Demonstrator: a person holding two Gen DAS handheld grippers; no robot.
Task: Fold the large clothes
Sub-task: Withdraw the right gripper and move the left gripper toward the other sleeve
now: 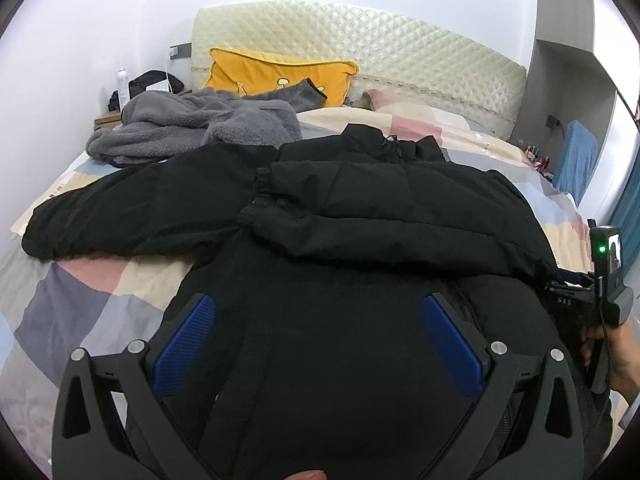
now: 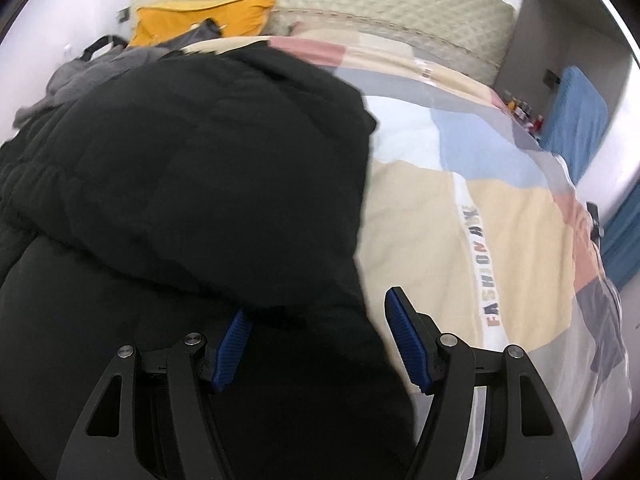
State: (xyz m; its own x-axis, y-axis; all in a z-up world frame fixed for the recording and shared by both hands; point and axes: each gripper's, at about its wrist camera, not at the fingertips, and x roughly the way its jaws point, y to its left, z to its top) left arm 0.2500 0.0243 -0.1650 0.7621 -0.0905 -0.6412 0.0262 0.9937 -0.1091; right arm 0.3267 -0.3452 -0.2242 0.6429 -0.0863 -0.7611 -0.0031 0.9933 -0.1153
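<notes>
A large black puffer jacket (image 1: 360, 216) lies on the bed with one sleeve folded across its body and the other stretched out to the left. My left gripper (image 1: 318, 312) is open over the jacket's near hem, blue pads wide apart. In the right wrist view the jacket (image 2: 200, 168) fills the left half. My right gripper (image 2: 318, 320) is open at the jacket's right edge, with black fabric lying between the pads. The right gripper's body also shows in the left wrist view (image 1: 600, 292), held by a hand.
A patchwork quilt (image 2: 500, 220) covers the bed. A grey fleece garment (image 1: 192, 124) and a yellow pillow (image 1: 276, 76) lie near the quilted headboard (image 1: 400, 44). A nightstand with a bottle (image 1: 122, 84) stands at far left. A blue chair (image 2: 580, 120) stands right.
</notes>
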